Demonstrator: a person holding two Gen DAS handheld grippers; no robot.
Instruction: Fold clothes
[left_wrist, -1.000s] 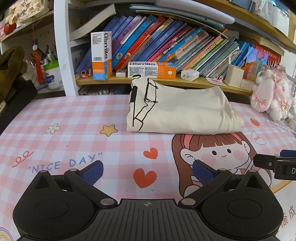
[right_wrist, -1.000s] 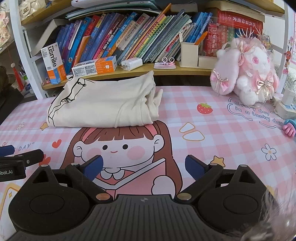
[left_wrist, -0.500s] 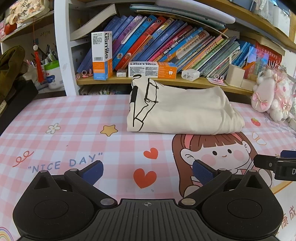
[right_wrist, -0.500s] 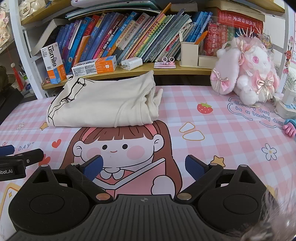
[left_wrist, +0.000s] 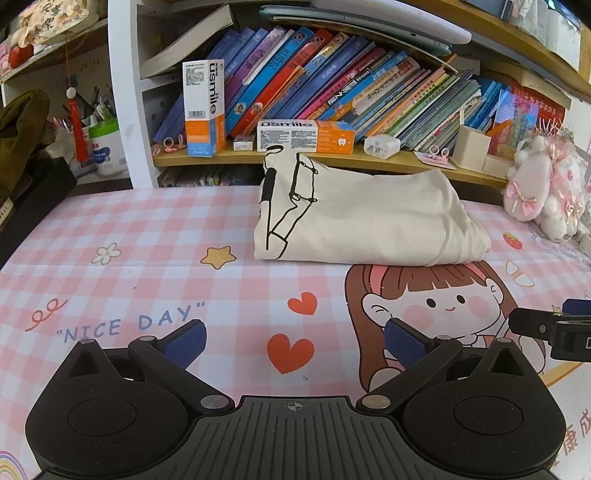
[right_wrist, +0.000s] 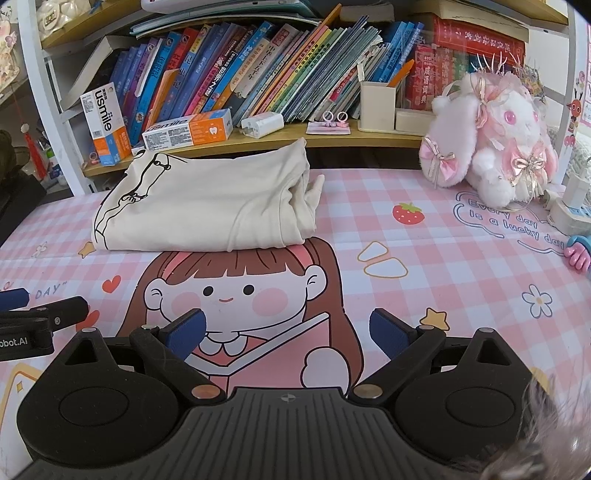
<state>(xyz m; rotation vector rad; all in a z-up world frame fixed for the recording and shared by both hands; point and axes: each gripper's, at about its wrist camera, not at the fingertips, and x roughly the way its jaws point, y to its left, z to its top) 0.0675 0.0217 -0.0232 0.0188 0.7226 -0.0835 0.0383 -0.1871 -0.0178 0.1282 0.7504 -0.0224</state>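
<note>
The cream garment (left_wrist: 369, 225) lies folded on the pink mat (left_wrist: 147, 266), so its inner layers and underside are hidden, and its black line drawing (left_wrist: 284, 206) wraps out of sight over the left fold. In the right wrist view the plush rabbit (right_wrist: 491, 158) near the mat's far right corner hides part of the shelf behind it. A pink-and-blue object (right_wrist: 578, 251) is cut off by the right edge. Pale fuzz (right_wrist: 554, 435), blurred, fills the lower right corner; what it is cannot be told. Most book spines (right_wrist: 258, 81) are too small to read.
</note>
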